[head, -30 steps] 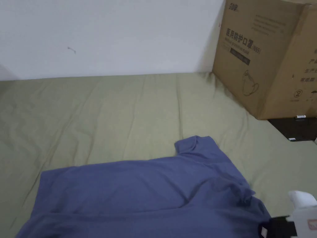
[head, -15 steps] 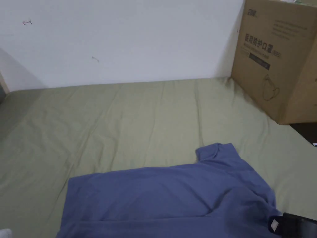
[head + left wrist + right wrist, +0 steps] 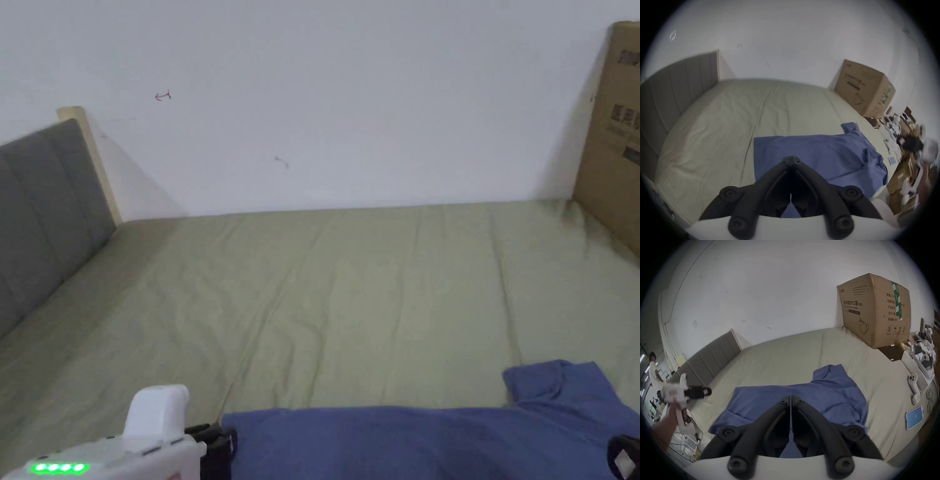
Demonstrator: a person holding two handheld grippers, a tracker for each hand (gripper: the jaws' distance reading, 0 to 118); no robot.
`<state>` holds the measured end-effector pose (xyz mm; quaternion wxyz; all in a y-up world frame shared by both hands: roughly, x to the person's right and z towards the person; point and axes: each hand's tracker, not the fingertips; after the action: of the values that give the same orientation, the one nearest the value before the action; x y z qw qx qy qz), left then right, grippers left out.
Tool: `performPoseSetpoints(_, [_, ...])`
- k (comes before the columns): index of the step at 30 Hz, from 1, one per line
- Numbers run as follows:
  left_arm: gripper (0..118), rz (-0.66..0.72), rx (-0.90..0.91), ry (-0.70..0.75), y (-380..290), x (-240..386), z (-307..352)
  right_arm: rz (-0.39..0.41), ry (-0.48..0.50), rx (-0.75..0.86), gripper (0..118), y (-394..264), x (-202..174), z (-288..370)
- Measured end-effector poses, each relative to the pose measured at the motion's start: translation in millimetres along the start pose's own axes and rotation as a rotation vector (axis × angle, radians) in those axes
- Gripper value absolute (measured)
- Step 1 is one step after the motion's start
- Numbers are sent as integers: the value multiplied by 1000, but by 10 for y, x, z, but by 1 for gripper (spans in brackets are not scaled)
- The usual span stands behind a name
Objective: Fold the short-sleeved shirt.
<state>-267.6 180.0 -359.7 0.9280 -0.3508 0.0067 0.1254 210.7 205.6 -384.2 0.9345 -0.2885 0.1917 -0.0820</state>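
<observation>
A blue short-sleeved shirt (image 3: 406, 440) lies spread flat on the green bed sheet (image 3: 350, 281), one sleeve (image 3: 550, 378) pointing toward the wall. My left gripper (image 3: 225, 440) is at the shirt's left edge in the head view. In the left gripper view its jaws (image 3: 791, 158) are shut tip to tip above the shirt (image 3: 818, 154), with no cloth between them. My right gripper (image 3: 622, 456) shows at the shirt's right end. In the right gripper view its jaws (image 3: 791, 396) are shut over the shirt (image 3: 834, 394), holding nothing.
A large cardboard box (image 3: 875, 309) stands on the bed's far right corner. A grey headboard (image 3: 44, 206) borders the left side. A phone (image 3: 914, 417) and a white controller (image 3: 913, 384) lie right of the shirt. A person (image 3: 653, 369) stands far off.
The head camera has swung left, so shirt and box sit farther right in the picture. My left gripper has come into view at the lower left. The shirt lies as before.
</observation>
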Motion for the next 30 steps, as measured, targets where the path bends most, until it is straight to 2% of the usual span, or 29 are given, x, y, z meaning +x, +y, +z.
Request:
performPoseSetpoints(3, [3,53,-145,-50,351,-426,-682,-11,16,-54,2,-21,77,-189])
performPoseSetpoints(4, [16,51,-182,-59,406,-518,-862,-17,17,-68,2,-44,97,-245])
performPoseSetpoints(5, [43,41,-200,-50,455,-606,-1051,-22,23,-88,2,-66,125,-307])
performPoseSetpoints(6, [94,28,-196,-30,471,-654,-1198,-26,25,-103,2,-86,147,-360])
performPoseSetpoints(7, [118,6,-230,1,459,-779,-1369,-31,20,-118,2,-113,151,-412])
performPoseSetpoints(9, [112,-13,-205,-9,480,-836,-1666,-38,10,-142,2,-166,172,-509])
performPoseSetpoints(12, [112,-49,-248,-15,376,-772,-1950,-48,5,-164,2,-232,206,-609])
performPoseSetpoints(14, [102,-145,-308,13,346,-692,-2194,-56,-7,-185,2,-264,242,-681])
performPoseSetpoints(16, [95,-274,-301,102,226,-577,-2150,-65,-17,-193,2,-277,262,-699])
performPoseSetpoints(17, [86,-285,-262,85,222,-525,-2099,-72,-21,-193,2,-276,293,-700])
performPoseSetpoints(18, [62,-281,-242,96,223,-486,-2060,-80,-23,-190,2,-268,328,-696])
performPoseSetpoints(20, [2,-285,-202,80,165,-375,-1841,-82,-32,-172,2,-207,420,-687])
performPoseSetpoints(22, [2,-280,-184,18,171,-309,-1780,-62,-52,-137,2,-73,550,-720])
performPoseSetpoints(24, [2,-292,-218,35,173,-394,-1765,-65,-72,-100,2,144,687,-785])
performPoseSetpoints(28, [2,-206,-186,-18,298,-404,-1535,-142,-118,-141,4,653,1205,-1272])
performPoseSetpoints(29, [2,-195,-174,-20,317,-420,-1475,-156,-131,-185,15,751,1343,-1454])
performPoseSetpoints(30, [2,-249,-134,28,371,-496,-1468,-163,-134,-244,59,814,1455,-1651])
